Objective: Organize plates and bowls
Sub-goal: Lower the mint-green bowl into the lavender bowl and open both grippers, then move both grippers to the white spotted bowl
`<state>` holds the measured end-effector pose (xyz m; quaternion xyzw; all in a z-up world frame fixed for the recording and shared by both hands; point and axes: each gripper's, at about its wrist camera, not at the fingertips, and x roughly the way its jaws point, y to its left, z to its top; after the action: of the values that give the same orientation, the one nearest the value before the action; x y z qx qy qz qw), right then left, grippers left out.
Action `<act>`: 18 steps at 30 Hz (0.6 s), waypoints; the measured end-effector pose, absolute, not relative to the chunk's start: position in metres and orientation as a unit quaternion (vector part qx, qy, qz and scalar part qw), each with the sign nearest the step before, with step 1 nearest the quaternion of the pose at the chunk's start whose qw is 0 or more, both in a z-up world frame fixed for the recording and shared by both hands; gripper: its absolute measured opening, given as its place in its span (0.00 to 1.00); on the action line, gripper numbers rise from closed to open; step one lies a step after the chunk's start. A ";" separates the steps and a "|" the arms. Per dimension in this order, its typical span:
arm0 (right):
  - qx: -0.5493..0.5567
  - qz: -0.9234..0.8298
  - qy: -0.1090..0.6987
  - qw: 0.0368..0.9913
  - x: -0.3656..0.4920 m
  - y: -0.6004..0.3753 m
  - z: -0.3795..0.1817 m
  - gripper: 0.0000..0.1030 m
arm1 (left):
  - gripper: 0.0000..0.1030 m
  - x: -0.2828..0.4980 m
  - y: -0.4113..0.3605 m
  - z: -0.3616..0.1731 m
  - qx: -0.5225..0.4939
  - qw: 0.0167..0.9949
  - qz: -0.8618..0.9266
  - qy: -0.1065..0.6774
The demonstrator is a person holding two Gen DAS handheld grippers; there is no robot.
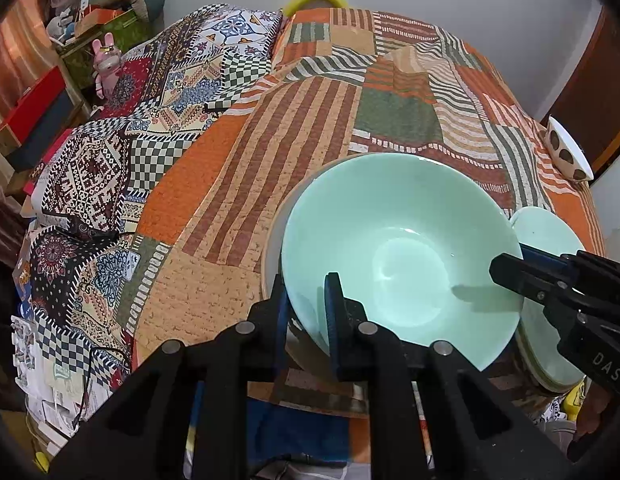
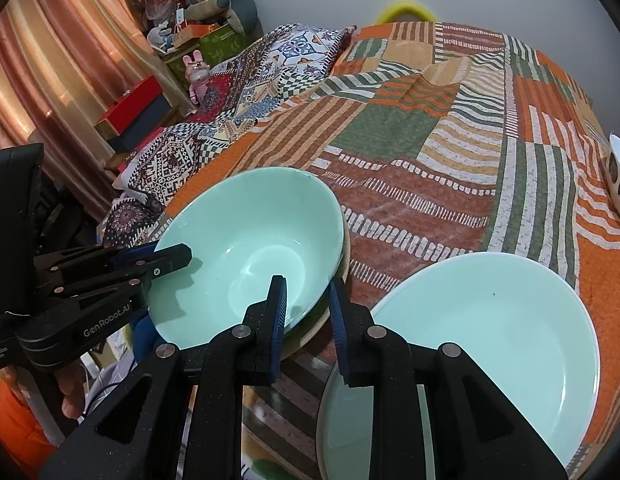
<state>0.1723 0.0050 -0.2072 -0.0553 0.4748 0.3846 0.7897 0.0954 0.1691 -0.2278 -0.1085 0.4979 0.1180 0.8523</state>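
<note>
Mint bowl (image 1: 402,248) upright, mouth up | left tongs (image 1: 305,312) pinching near rim | right tongs (image 2: 305,312) pinching opposite rim

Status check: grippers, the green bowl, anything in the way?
Left gripper and right gripper both shut on green bowl rim, opposite sides. Bowl sits in a beige dish. Green plates close beside; spotted bowl well off.

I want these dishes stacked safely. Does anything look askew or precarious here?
Yes. The spotted bowl at the bedspread's far right edge sits tipped on its side, near the drop. The mint bowl, nested in another bowl, also sits tilted, with both claws clamped on its rim.
</note>
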 end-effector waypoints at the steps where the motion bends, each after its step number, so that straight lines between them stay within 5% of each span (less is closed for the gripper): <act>1: -0.056 0.385 0.475 0.789 0.172 0.005 -0.207 0.21 | 0.20 0.096 0.170 -0.228 -0.112 0.850 0.115 0.502; 18: -0.042 0.392 0.445 0.804 0.173 -0.015 -0.184 0.39 | 0.27 0.093 0.170 -0.208 -0.105 0.848 0.132 0.502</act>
<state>0.1727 -0.0150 -0.1844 -0.0420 0.4449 0.3916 0.8043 0.0928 0.1696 -0.2083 -0.1047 0.5024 0.1321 0.8481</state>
